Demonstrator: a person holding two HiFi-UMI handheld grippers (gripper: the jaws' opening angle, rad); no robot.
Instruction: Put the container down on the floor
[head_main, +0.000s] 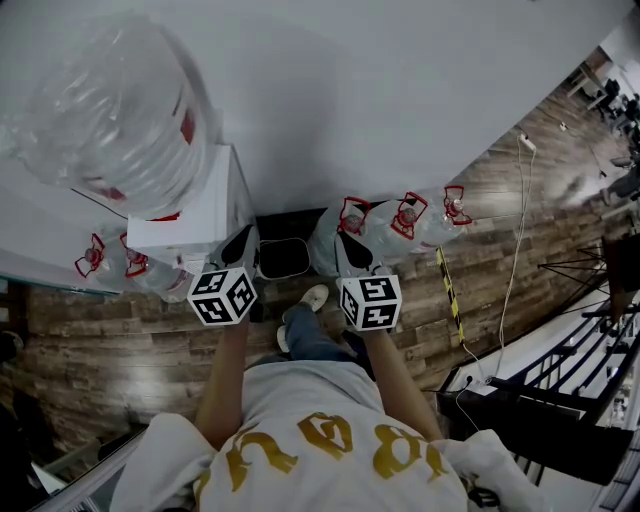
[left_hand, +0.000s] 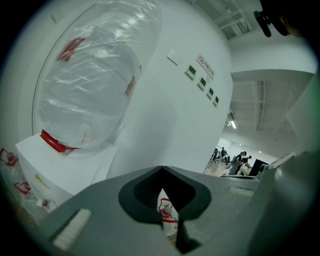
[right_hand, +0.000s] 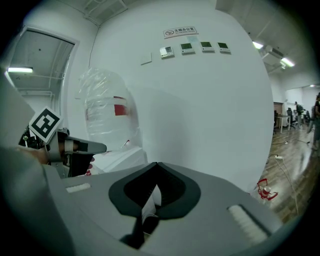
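Left tool (left_hand: 170, 222): jaws pressed close, narrow, only a thin slit between them and nothing clamped (a red-capped jug on the floor shows through the slit). Right tool (right_hand: 145, 220): the same, jaws narrow and holding nothing.

In the head view the left tool (head_main: 238, 248) and the right tool (head_main: 350, 256) hang side by side in front of the person, well apart from each other, with their marker cubes facing up. Both point toward the curved white wall (head_main: 380, 100).

The large clear plastic water container wrapped in crinkled film (head_main: 110, 100) sits on top of the white box-shaped water dispenser (head_main: 195, 215), against the wall. It is not on the brown wood-plank floor (head_main: 120, 340). Neither tool touches it. From the left tool's view the container (left_hand: 90, 85) rises up and to the left, above the dispenser (left_hand: 65, 170). From the right tool's view the container (right_hand: 107, 115) is left of centre, and the left tool (right_hand: 65, 147) shows at the left edge in front of it.

Smaller clear water jugs with red handles (head_main: 400, 225) stand on the floor along the wall to the right of the dispenser. More of them (head_main: 110, 262) stand to its left. The person's white shoe (head_main: 312, 297) is on the floor between the two tools.
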